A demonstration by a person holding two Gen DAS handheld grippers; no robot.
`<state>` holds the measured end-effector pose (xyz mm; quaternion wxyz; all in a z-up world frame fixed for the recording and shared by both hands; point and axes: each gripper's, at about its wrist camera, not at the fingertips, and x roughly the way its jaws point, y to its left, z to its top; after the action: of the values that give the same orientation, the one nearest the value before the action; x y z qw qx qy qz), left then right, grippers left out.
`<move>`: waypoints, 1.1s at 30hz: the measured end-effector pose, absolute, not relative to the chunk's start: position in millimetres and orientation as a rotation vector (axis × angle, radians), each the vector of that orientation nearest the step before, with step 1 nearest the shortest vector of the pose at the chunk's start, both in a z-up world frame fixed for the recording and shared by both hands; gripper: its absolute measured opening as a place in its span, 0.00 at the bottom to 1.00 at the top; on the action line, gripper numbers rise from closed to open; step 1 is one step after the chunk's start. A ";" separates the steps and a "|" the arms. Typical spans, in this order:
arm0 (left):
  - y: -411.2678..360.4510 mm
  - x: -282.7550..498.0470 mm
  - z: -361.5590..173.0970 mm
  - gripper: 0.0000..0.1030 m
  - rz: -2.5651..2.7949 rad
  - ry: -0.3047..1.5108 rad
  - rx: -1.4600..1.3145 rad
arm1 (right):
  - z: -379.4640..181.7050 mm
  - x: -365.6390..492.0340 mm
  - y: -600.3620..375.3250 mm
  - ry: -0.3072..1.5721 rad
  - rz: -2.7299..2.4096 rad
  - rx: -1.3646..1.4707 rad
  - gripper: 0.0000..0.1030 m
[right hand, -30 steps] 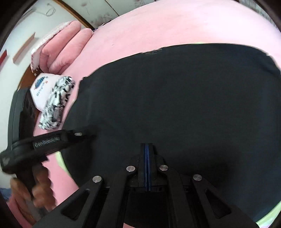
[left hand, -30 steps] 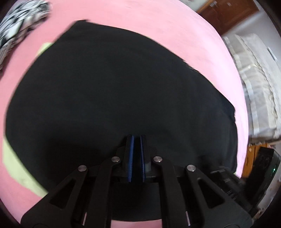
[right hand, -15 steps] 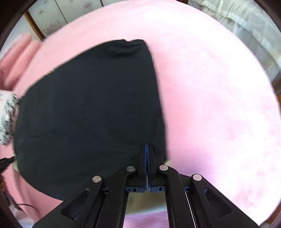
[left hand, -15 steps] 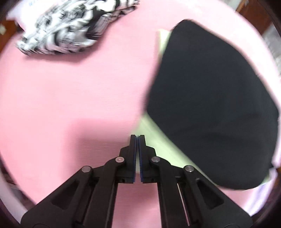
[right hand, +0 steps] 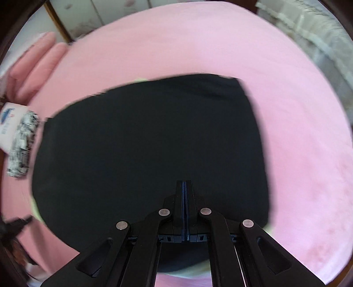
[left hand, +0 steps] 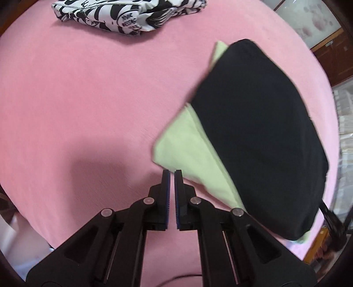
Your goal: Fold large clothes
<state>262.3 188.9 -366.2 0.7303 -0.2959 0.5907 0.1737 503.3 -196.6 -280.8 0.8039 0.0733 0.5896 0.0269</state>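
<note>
A folded black garment (left hand: 260, 132) lies on top of a folded pale green garment (left hand: 189, 152) on the pink bed sheet (left hand: 88, 99). My left gripper (left hand: 171, 174) has its fingers nearly closed with a thin gap. It holds nothing and sits just left of the green garment's corner. In the right wrist view the black garment (right hand: 150, 150) fills the centre. My right gripper (right hand: 184, 184) is shut and empty above the garment's near edge.
A folded black-and-white patterned garment (left hand: 130, 13) lies at the far side of the bed and shows at the left (right hand: 22, 143) in the right wrist view. Pink pillows (right hand: 37, 66) lie far left. A pale quilted bedspread (right hand: 313, 39) is at the right.
My left gripper swung left off the black garment onto the pink sheet, then eased back toward the green corner. My right gripper moved back over the black garment.
</note>
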 end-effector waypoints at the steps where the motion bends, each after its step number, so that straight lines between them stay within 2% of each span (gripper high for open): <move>1: 189.8 270.5 -358.5 0.03 0.373 1.296 -0.662 | -281.7 509.2 -184.6 1.258 0.085 0.180 0.01; 5: 167.2 274.5 -357.7 0.03 0.316 1.288 -0.731 | -291.3 529.8 -140.2 1.252 0.164 0.209 0.01; 10: 177.2 281.7 -348.4 0.03 0.286 1.289 -0.755 | -309.5 548.1 -97.3 1.285 0.164 0.193 0.01; 13: 181.8 276.0 -348.4 0.03 0.270 1.274 -0.806 | -307.1 540.0 -138.6 1.329 0.133 0.198 0.01; 20: 197.9 259.0 -353.4 0.03 0.293 1.277 -0.898 | -342.2 540.6 -150.2 1.378 0.117 0.301 0.01; 25: 206.6 252.3 -362.0 0.04 0.281 1.234 -1.031 | -341.3 540.9 -160.5 1.399 0.094 0.328 0.01; 26: 208.0 249.8 -363.1 0.08 0.276 1.218 -1.064 | -340.2 540.4 -158.0 1.397 0.089 0.309 0.01; 28: 210.2 247.9 -364.6 0.29 0.255 1.188 -1.110 | -338.9 540.6 -152.1 1.399 0.081 0.268 0.01; 29: 211.4 247.3 -365.6 0.53 0.246 1.177 -1.130 | -338.9 541.0 -148.8 1.400 0.079 0.254 0.01; 30: 212.6 247.1 -366.8 0.65 0.235 1.161 -1.152 | -338.4 540.7 -148.0 1.399 0.076 0.245 0.01; 33: 216.7 249.3 -372.7 0.65 0.206 1.122 -1.205 | -338.9 539.4 -143.1 1.390 0.070 0.226 0.01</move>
<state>249.3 216.7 -372.7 0.6751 -0.5358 0.4988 0.0915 539.4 -143.1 -338.9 0.7618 0.1039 0.6387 0.0321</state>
